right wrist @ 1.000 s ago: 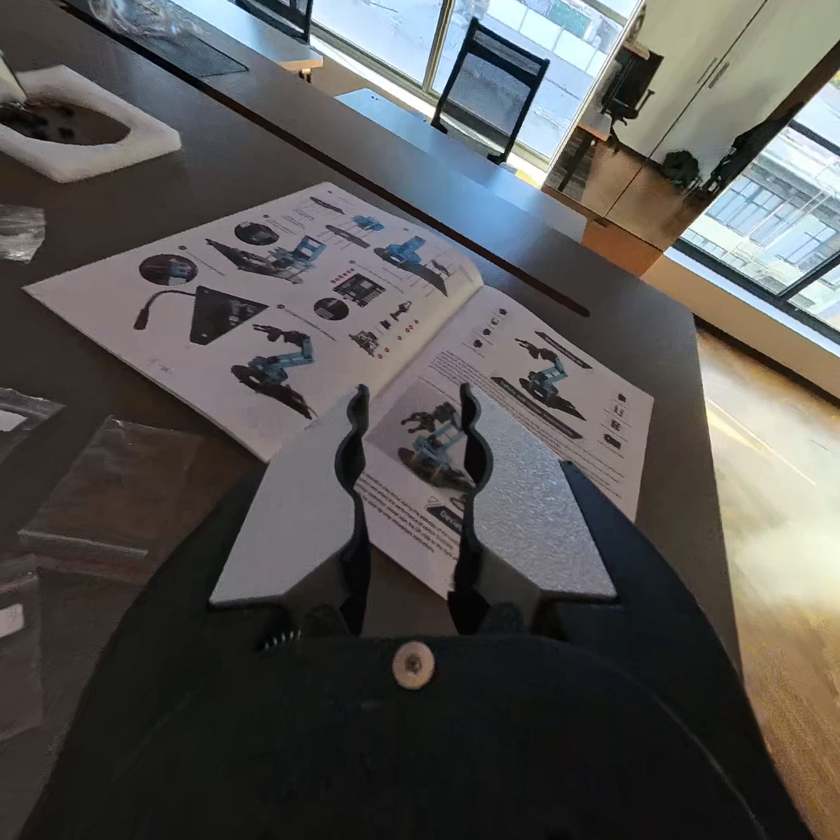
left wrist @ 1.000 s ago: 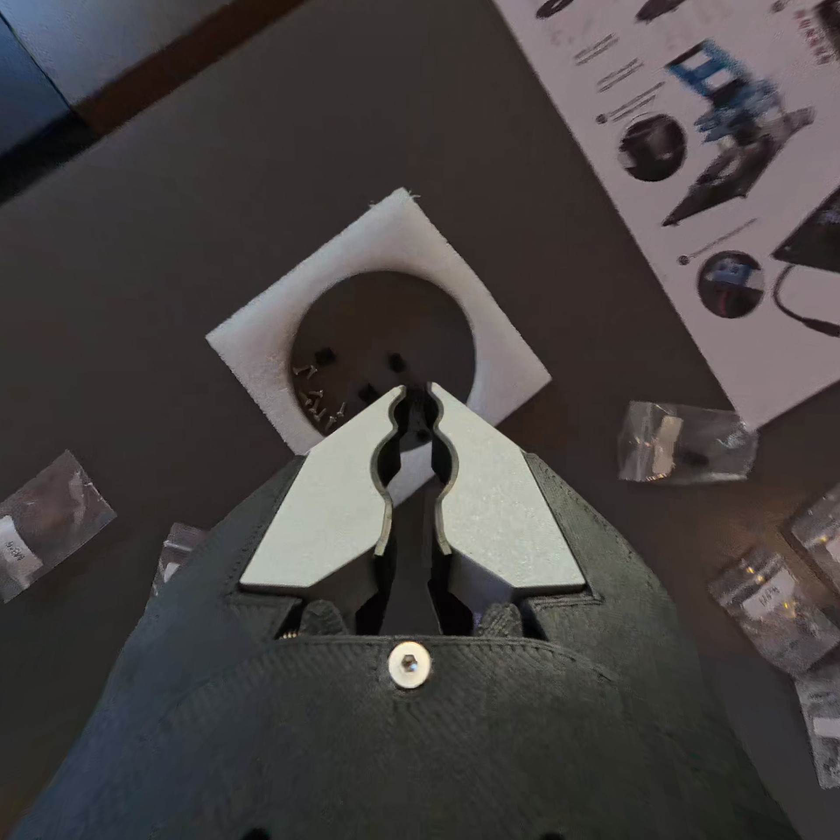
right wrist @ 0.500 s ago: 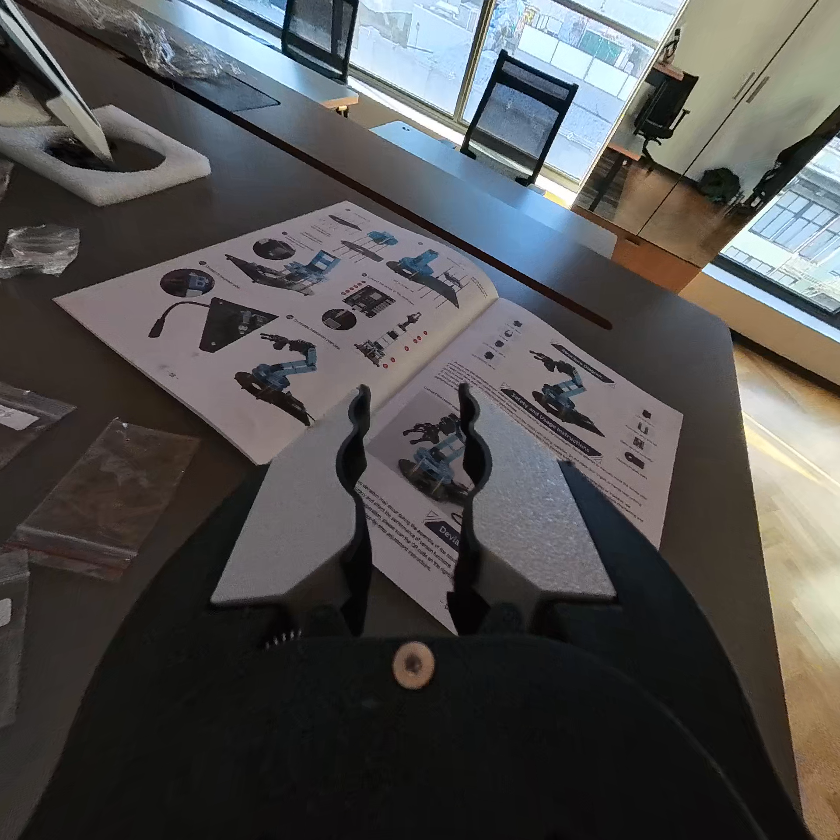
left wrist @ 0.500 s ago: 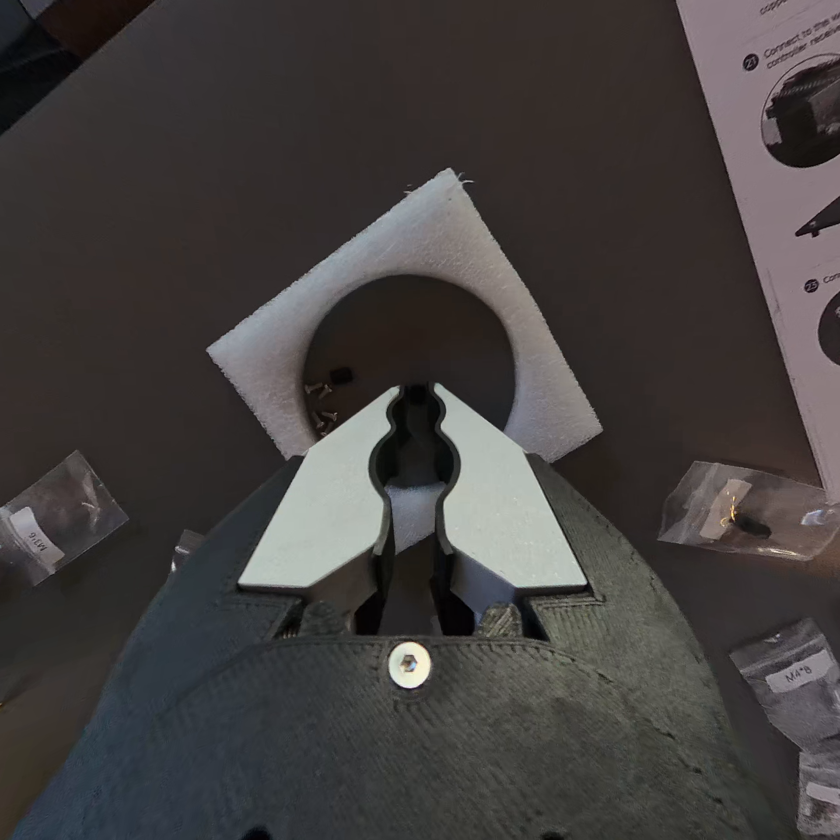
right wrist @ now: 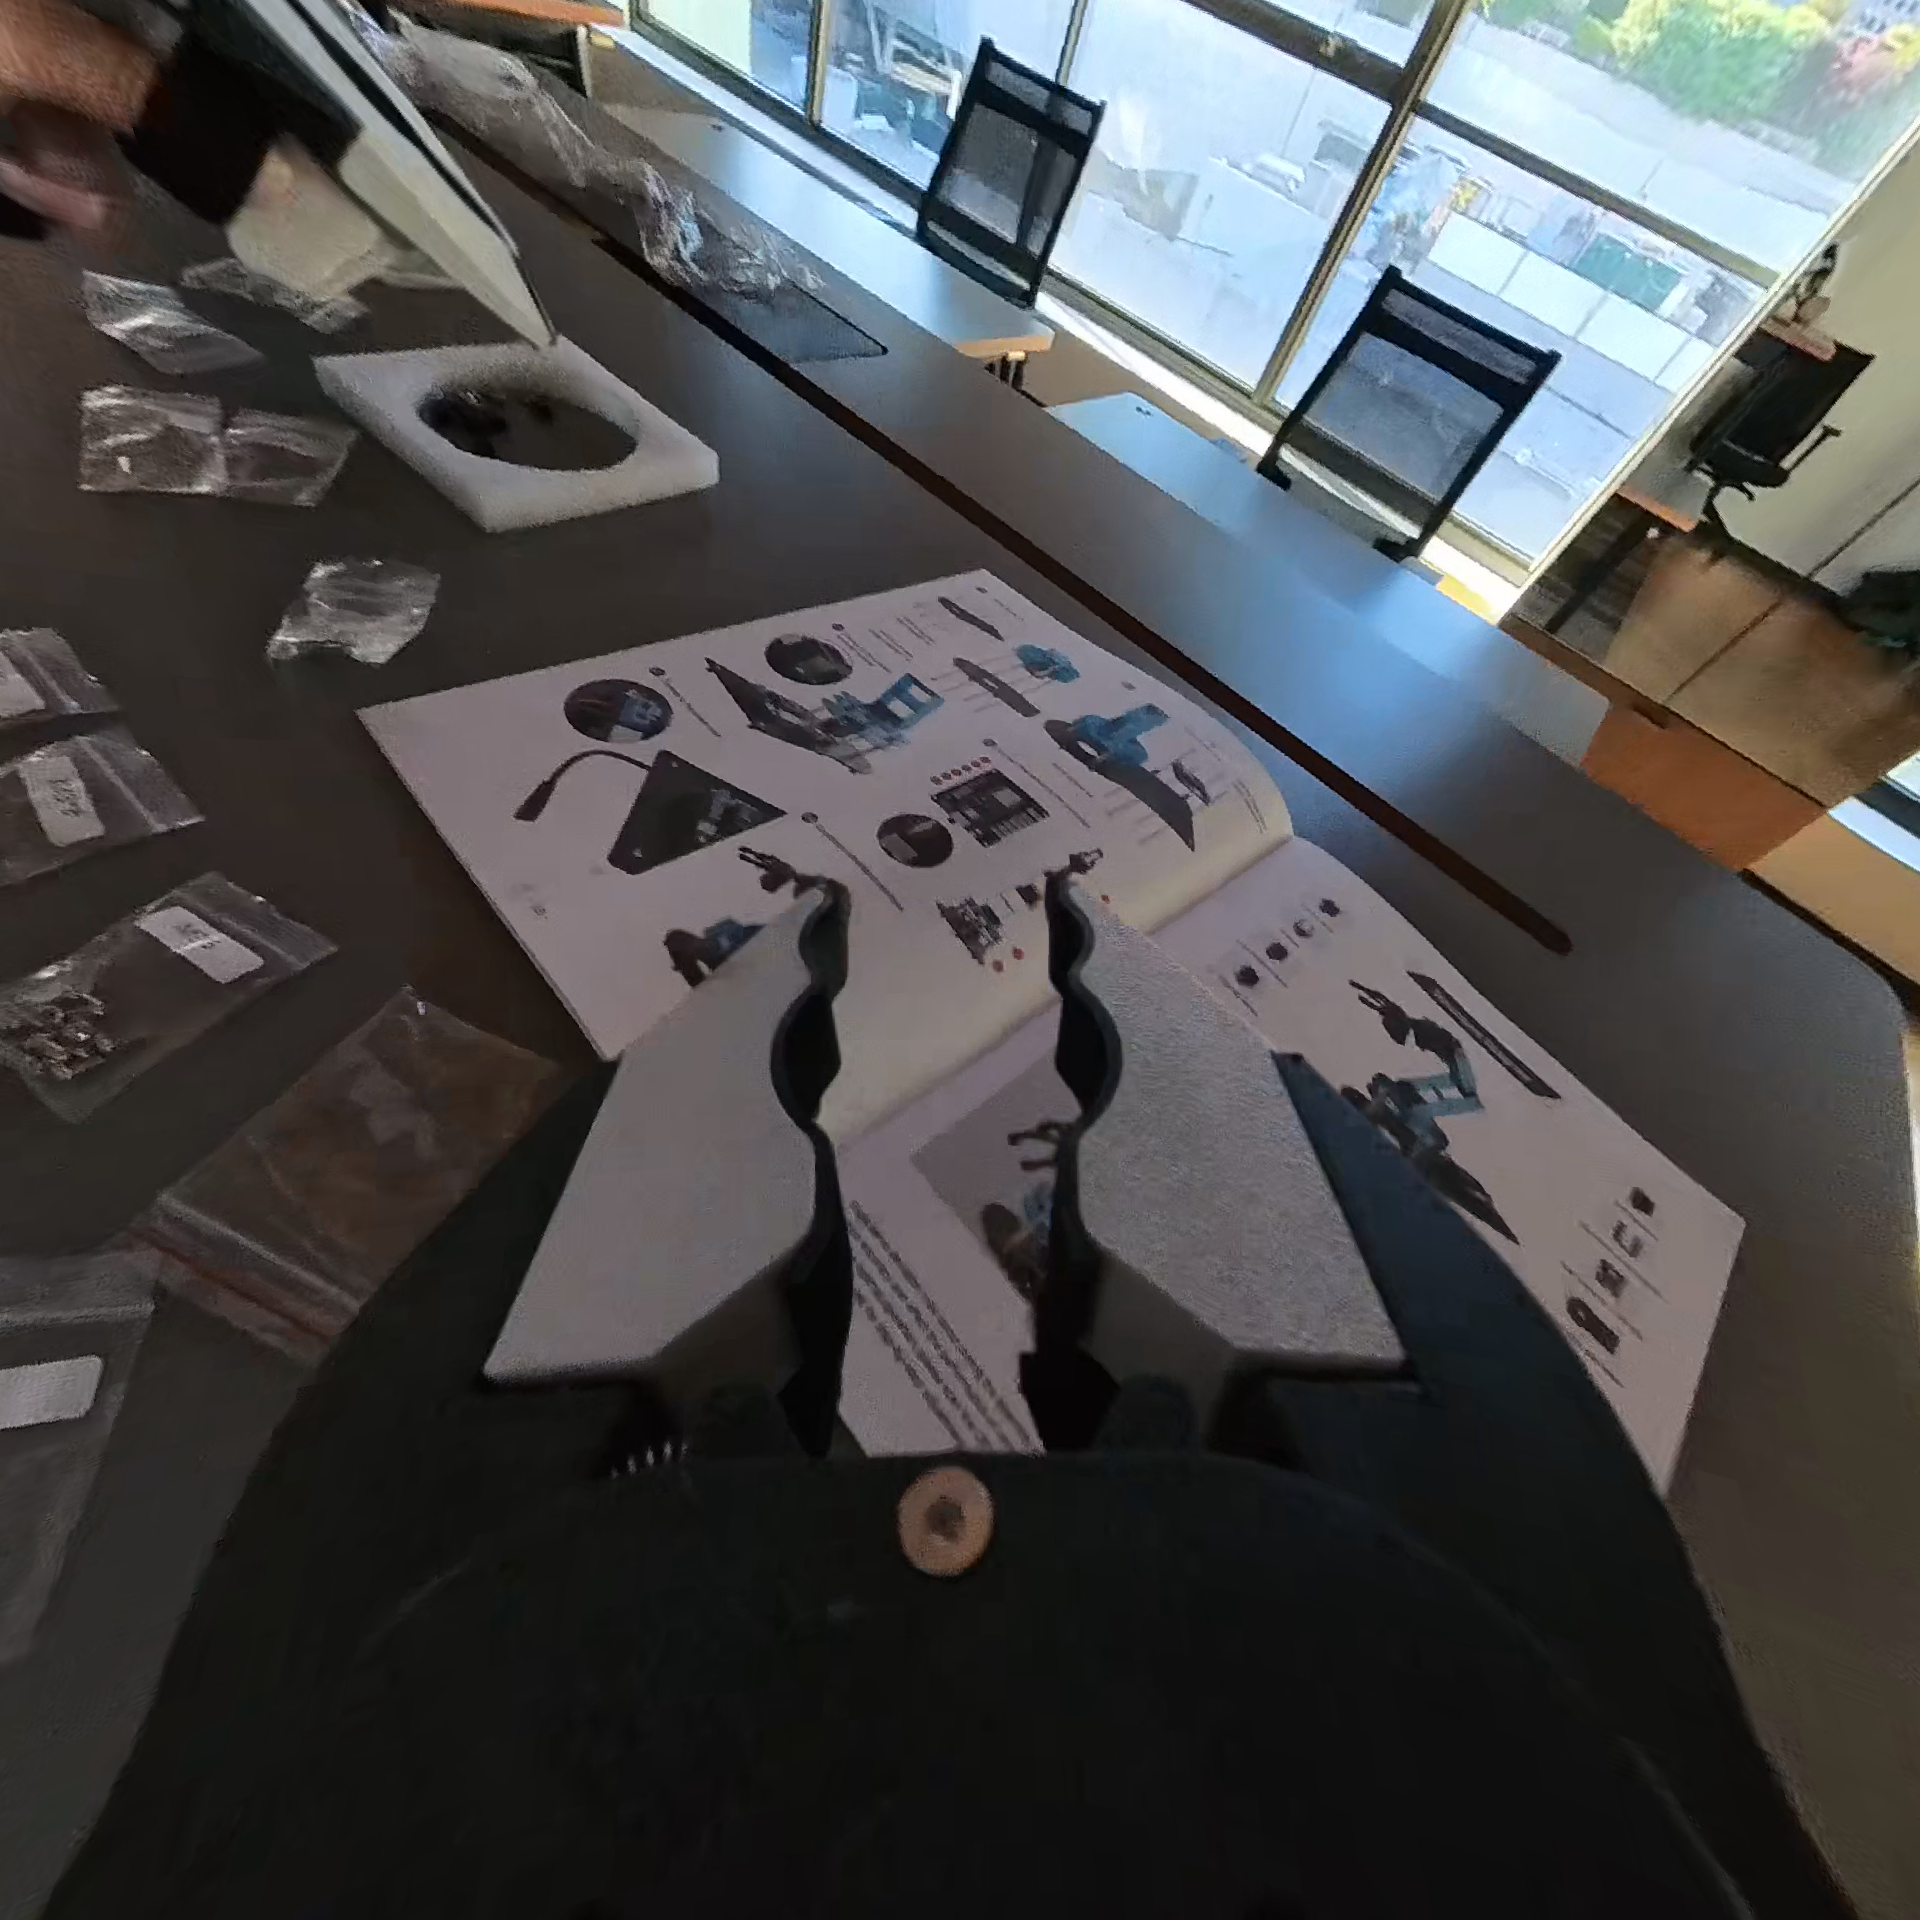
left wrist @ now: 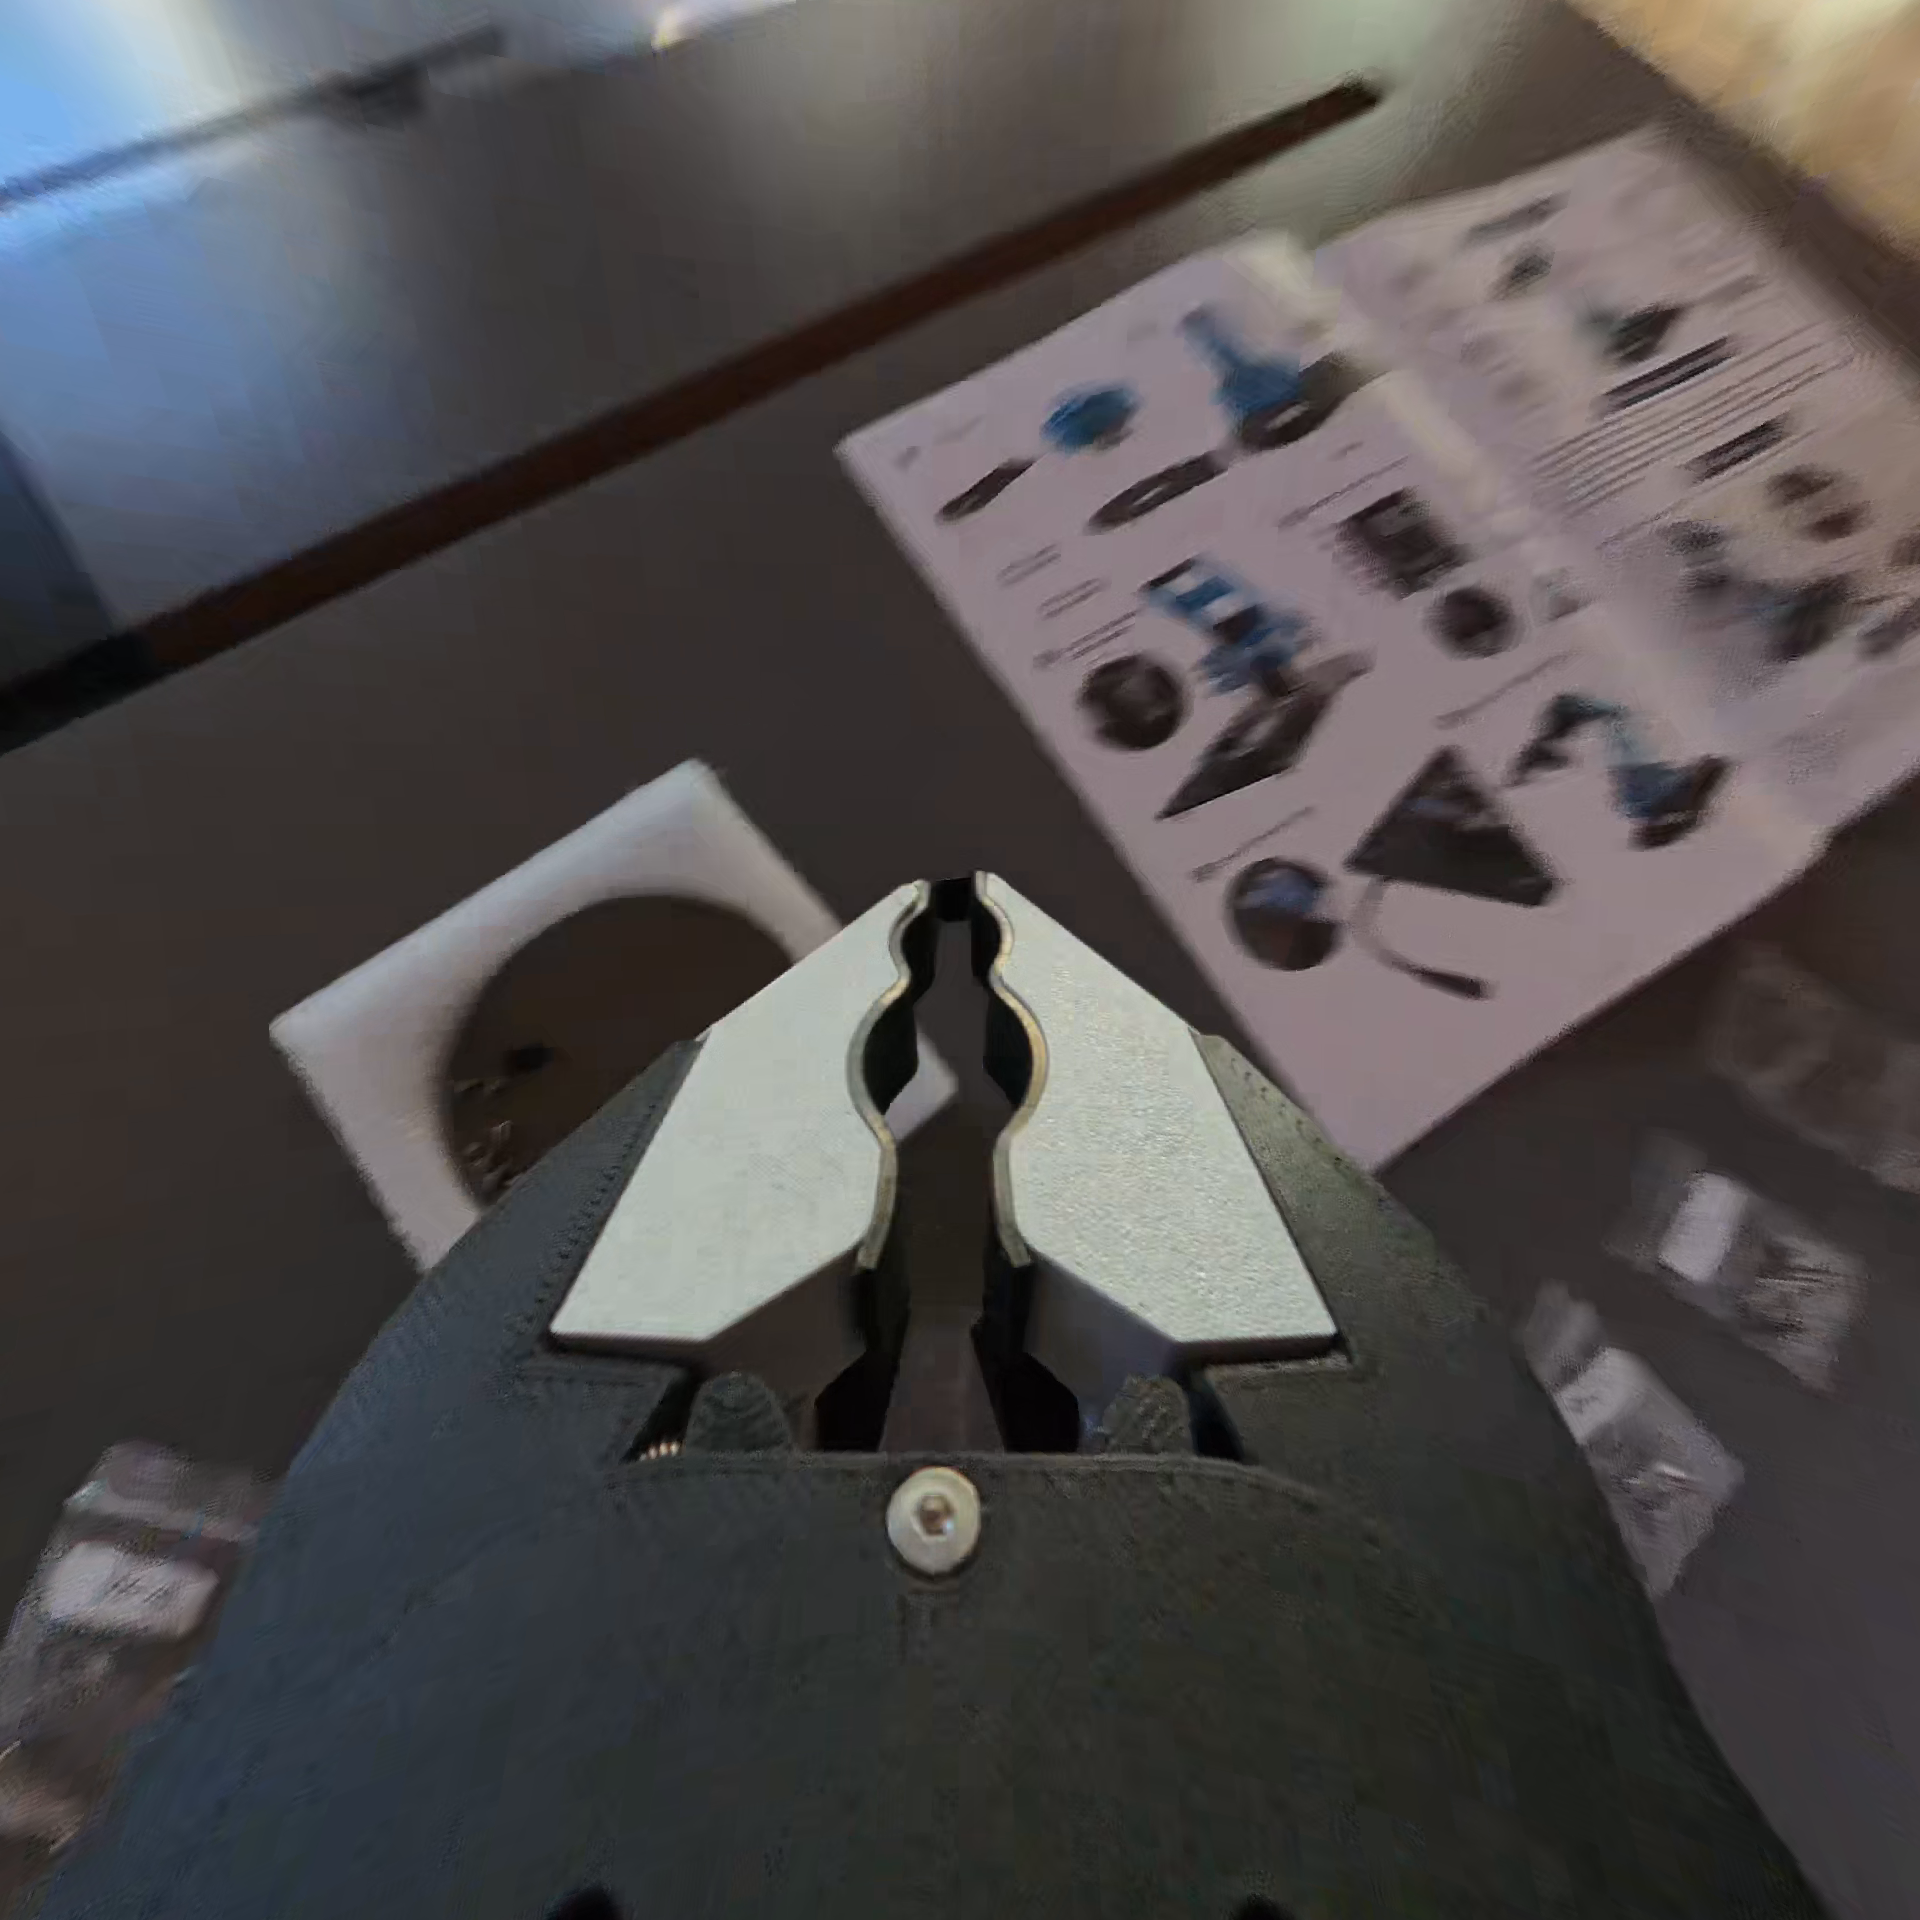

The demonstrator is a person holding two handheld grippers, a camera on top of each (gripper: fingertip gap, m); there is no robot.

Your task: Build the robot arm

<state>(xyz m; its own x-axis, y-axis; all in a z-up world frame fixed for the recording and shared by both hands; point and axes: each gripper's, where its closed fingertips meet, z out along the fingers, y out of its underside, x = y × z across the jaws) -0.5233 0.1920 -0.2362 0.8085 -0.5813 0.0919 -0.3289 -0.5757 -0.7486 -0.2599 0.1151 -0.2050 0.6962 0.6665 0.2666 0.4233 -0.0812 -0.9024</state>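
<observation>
My left gripper [left wrist: 951, 894] is shut on a small black part [left wrist: 951, 902] pinched at its very tips, held above the near right corner of a white foam square [left wrist: 665, 831]. The foam's round hole holds several tiny screws and small black parts [left wrist: 520, 1060]. The left wrist view is blurred by motion. In the right wrist view the left gripper [right wrist: 540, 332] hangs over the foam square [right wrist: 665, 462], held by a person's hand [right wrist: 52, 62]. My right gripper [right wrist: 940, 904] is open and empty, hovering over an open instruction booklet [right wrist: 499, 769], which also shows in the left wrist view [left wrist: 1382, 1091].
Several clear plastic bags of small hardware [right wrist: 197, 945] lie on the dark table left of the booklet, one [right wrist: 353, 608] between booklet and foam; others [left wrist: 1745, 1257] show at the right in the left wrist view. The table's edge [right wrist: 1870, 1039] is at the right. Chairs [right wrist: 1413, 416] stand by the windows. Tip to tip, the grippers are about 30 cm apart.
My left gripper has lifted out of the foam hole and swung up and right, with a small black part at its tips. The right gripper has pulled back and stays open.
</observation>
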